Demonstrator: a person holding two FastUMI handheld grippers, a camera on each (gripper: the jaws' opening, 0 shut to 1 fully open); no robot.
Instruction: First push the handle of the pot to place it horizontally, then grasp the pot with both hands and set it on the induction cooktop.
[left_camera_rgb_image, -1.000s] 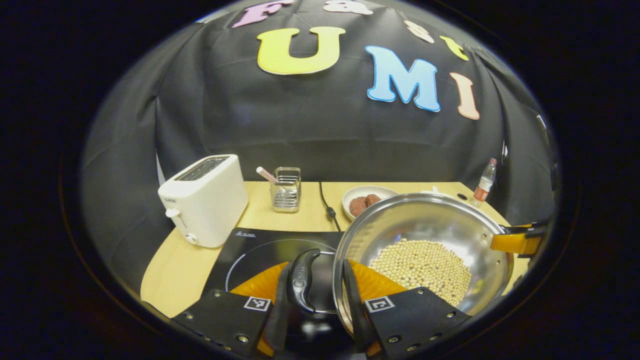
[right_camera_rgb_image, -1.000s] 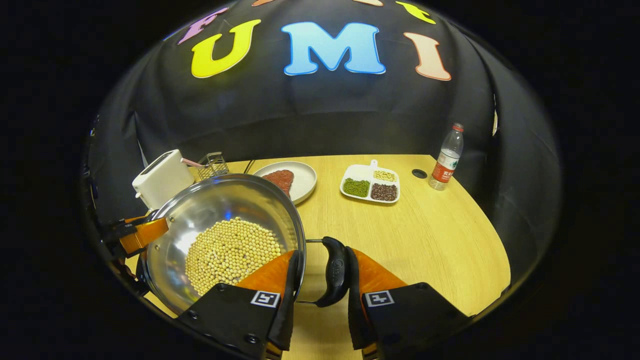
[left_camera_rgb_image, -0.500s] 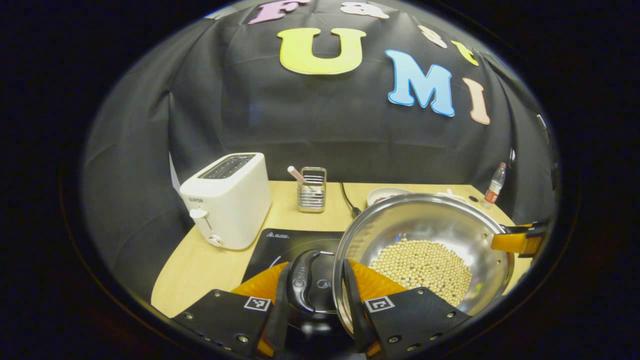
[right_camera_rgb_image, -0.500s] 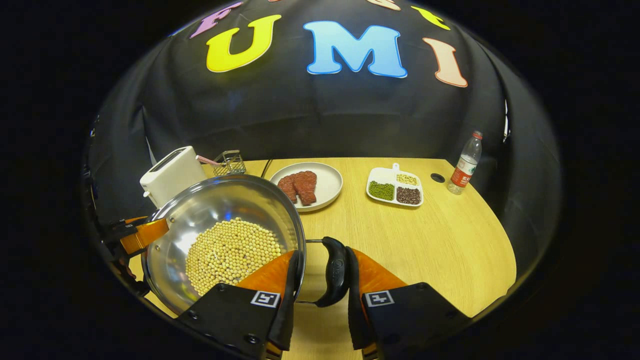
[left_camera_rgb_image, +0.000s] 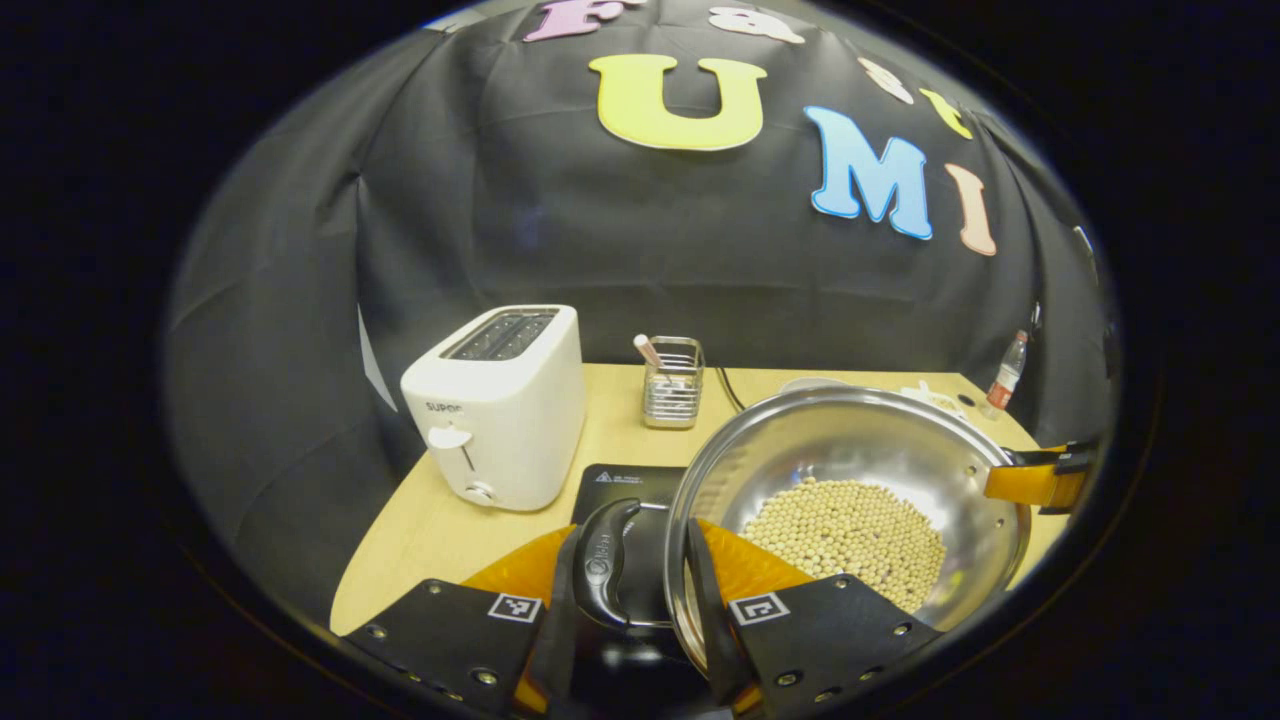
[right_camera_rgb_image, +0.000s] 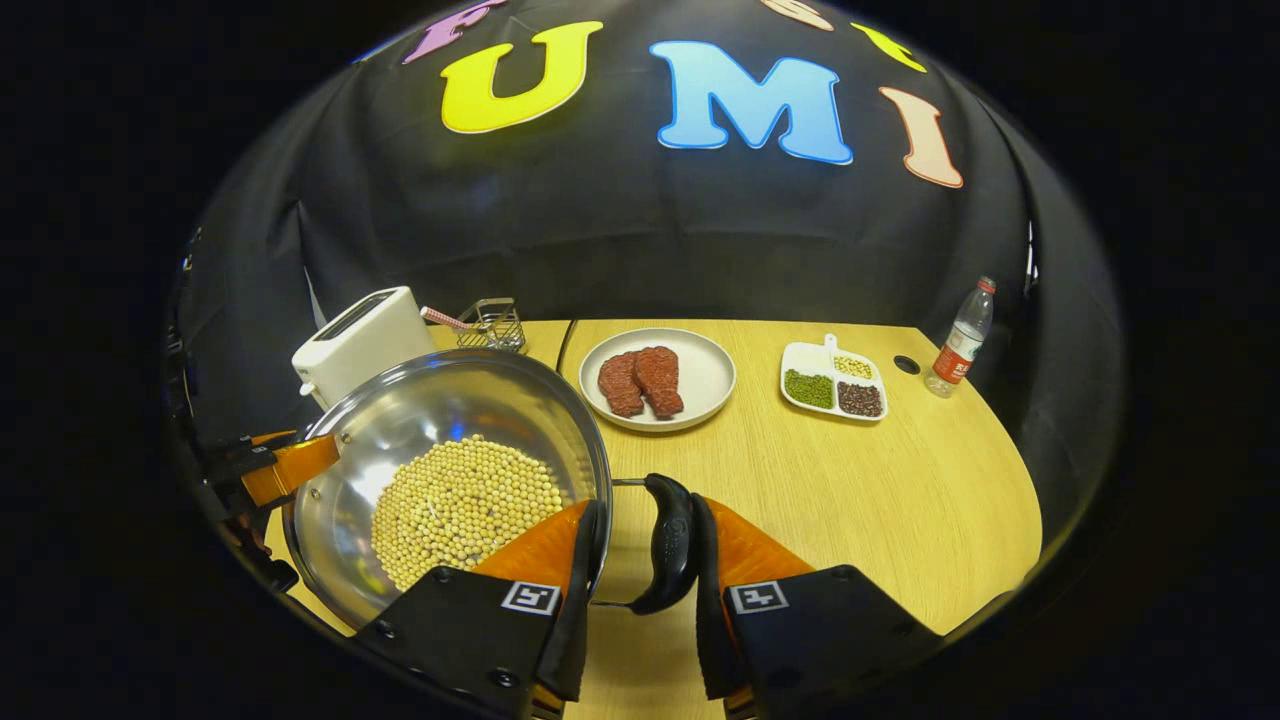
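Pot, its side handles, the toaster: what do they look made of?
Pot: polished steel by the look; its mirror-bright wall reflects the beans.
Side handles: bent metal wire carrying a dark glossy grip, probably hard plastic. Each tool is clamped on one.
Toaster: white shell with a smooth, slightly shiny finish, likely plastic; painted metal can't be ruled out.

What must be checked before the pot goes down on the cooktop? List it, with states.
1. Left gripper clamped on the pot at its side handle: ok.
2. Right gripper clamped at the opposite handle: ok.
3. Beans settled in the pot's bottom: ok.
4. Pot centred over the cooktop: cannot tell, the pot hides most of it.
5. Toaster apart from the pot: ok.
6. Gap under the pot: cannot tell.
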